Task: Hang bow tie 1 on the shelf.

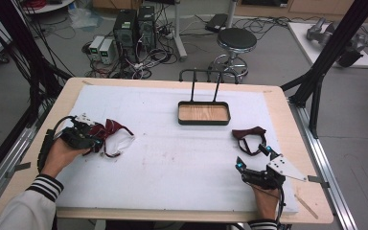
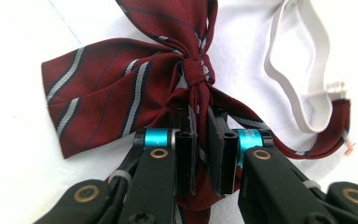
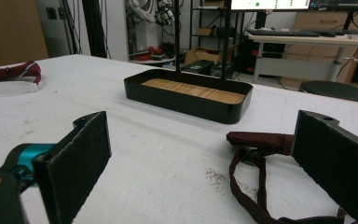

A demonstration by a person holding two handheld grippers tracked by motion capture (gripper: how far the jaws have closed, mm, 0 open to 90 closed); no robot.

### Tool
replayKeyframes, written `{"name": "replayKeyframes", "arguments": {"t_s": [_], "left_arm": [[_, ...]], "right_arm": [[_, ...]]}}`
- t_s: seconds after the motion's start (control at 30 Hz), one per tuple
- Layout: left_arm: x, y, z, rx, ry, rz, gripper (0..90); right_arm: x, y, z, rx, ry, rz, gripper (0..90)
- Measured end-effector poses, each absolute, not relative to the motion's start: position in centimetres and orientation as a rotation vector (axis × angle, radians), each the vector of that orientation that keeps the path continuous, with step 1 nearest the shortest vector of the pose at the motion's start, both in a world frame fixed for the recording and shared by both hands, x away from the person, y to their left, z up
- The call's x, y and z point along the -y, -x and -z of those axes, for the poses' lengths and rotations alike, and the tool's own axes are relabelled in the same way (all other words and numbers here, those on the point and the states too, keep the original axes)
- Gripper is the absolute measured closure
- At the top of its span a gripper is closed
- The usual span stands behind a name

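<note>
White padding (image 1: 172, 158) covers most of the wooden table, w/ cables, computer boxes and a stool (image 1: 236, 40) seen on the floor behind.

At the table's left side the left gripper (image 1: 97, 143) is held by a hand (image 1: 60, 155), jaws closed tight on the striped red bow tie (image 2: 121, 93). In the left gripper view the pads are seen pinching a fold of cloth just below the knot; the part of the tie under the jaws is hidden, and its lower end is cut off by the frame edge. A white elastic strap (image 2: 284, 70) is attached to it, lying in a loop at right, partly out of frame. From above, the tie is half covered by the gripper, so its shape is hard to make out.

At the right, near the front edge, the right gripper (image 1: 253, 157) is held w/ jaws wide apart and nothing between the pads. A second, dark red bow tie (image 1: 249, 136) lies just beyond it on the padding, not touched; in the right gripper view its right end is hidden behind one pad.

A black tray (image 1: 204, 121) w/ a wooden floor and tall wire handle stands toward the far side, well apart from both ties.
</note>
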State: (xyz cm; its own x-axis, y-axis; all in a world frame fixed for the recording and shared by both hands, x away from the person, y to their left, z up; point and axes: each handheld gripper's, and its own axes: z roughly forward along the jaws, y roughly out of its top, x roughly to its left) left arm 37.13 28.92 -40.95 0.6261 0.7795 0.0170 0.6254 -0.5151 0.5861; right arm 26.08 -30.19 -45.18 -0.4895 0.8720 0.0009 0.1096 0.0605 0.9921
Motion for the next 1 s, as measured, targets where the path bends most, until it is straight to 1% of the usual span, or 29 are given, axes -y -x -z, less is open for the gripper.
{"name": "replayKeyframes", "arguments": {"t_s": [0.53,0.7,1.0], "left_arm": [[-28.6,-36.2,39.1,-1.016,-2.090,-0.577,82.0],[-28.1,-35.9,38.5,-0.981,-2.006,-0.611,82.1],[-27.3,-35.8,37.5,-0.934,-1.931,-0.637,82.1]], "right_arm": [[30.2,-26.1,45.2,-1.688,-0.986,-1.487,3.9],[30.2,-26.1,45.2,-1.689,-0.990,-1.490,3.9],[30.2,-26.1,45.2,-1.691,-0.994,-1.491,3.9]]}}
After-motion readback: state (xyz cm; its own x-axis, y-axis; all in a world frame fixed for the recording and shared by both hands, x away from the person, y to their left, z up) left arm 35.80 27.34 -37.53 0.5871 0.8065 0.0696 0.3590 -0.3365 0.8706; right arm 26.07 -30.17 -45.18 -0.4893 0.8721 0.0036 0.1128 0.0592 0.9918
